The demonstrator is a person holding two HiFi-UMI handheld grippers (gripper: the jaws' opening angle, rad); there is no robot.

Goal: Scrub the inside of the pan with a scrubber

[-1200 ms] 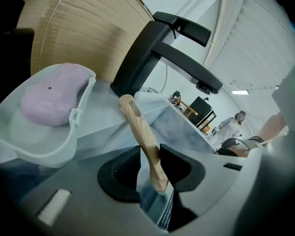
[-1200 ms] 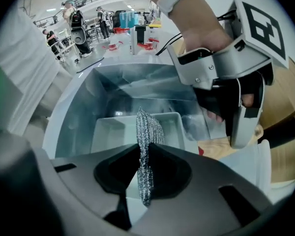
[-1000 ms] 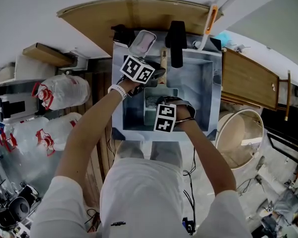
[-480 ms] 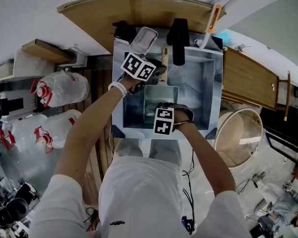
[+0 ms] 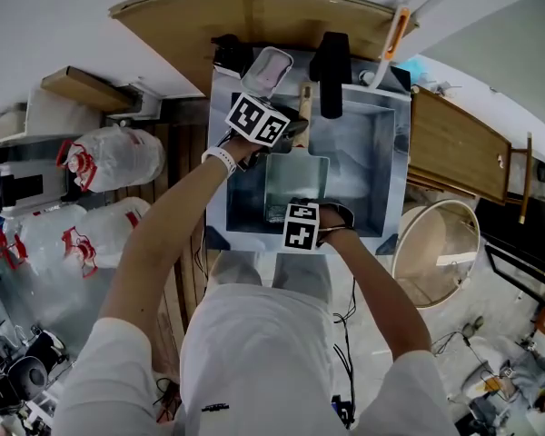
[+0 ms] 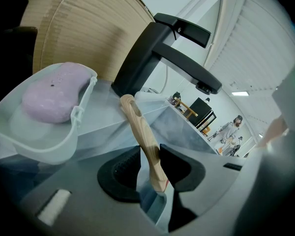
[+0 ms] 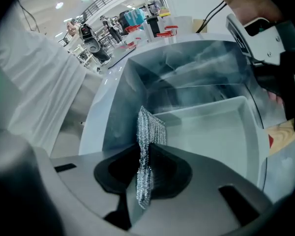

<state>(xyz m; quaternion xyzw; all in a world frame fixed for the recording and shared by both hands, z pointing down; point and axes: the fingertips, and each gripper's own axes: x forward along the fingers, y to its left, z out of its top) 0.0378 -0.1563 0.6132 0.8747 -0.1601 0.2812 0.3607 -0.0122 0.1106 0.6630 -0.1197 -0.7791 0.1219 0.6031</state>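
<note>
A rectangular metal pan [image 5: 296,178] sits in the sink [image 5: 381,166]. Its wooden handle [image 5: 304,98] points toward the faucet. My left gripper [image 5: 293,131] is shut on that handle [image 6: 140,127], which stands clamped between the black jaws of the left gripper [image 6: 150,168]. My right gripper [image 5: 285,211] hovers at the pan's near end, shut on a silver mesh scrubber [image 7: 148,136]. The scrubber hangs pinched in the right gripper [image 7: 146,173] over the near wall of the pan [image 7: 211,127]. Whether it touches the pan floor I cannot tell.
A black faucet [image 5: 331,62] arches over the sink's far side. A clear soap dish [image 6: 49,127] with a pink soap bar [image 6: 51,92] stands at the sink's back left. A wooden board [image 5: 454,148] lies to the right, plastic bags [image 5: 109,166] to the left.
The right gripper with the scrubber has drawn back from the middle of the pan toward its near end. The left gripper keeps its hold on the handle.
</note>
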